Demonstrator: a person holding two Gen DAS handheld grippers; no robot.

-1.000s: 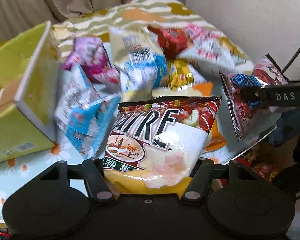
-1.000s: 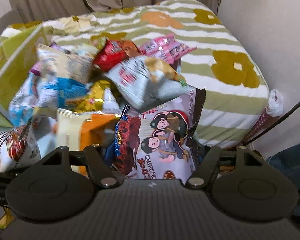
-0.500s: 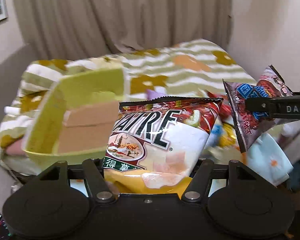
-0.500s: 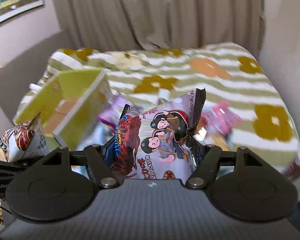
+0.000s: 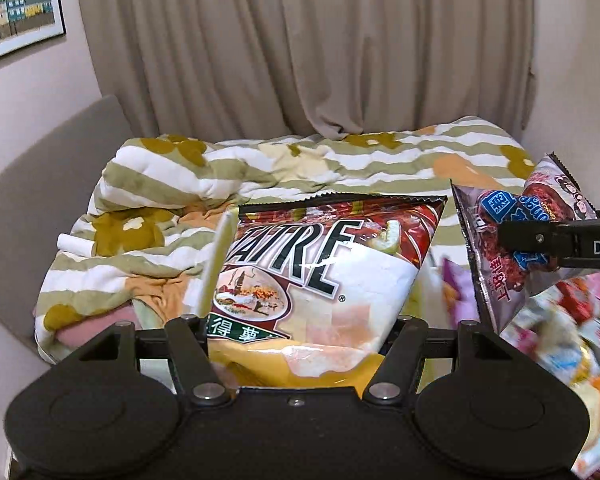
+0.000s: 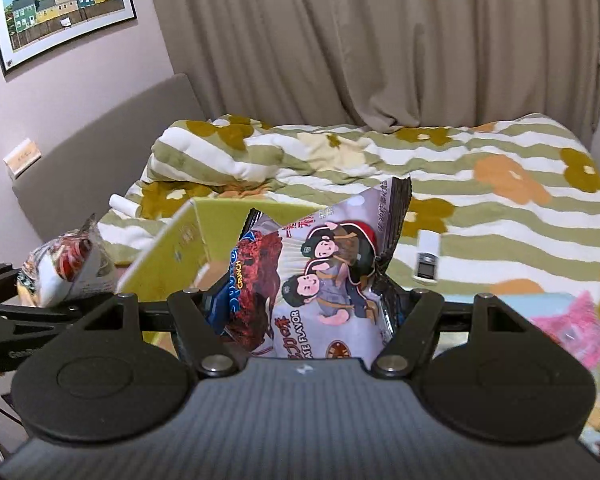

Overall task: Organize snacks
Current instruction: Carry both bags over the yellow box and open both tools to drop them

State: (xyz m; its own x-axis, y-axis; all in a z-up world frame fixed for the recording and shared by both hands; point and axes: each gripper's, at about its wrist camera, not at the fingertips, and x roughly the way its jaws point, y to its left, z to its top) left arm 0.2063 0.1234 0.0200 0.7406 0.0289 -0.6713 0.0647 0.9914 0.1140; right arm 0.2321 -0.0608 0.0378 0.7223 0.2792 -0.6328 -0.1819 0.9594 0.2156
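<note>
2 grippers each clamped a snack bag above the bed.
Left gripper gripped the chip bag; right gripper pinched the "CRUNCH" bag.

Your left gripper holds the chip bag upright before you, with the box just behind it on the left. Your right gripper lifts the chocolate snack bag to its right. Below on the right, loose snack packets lie on the bed, behind which hangs the curtain.
</note>
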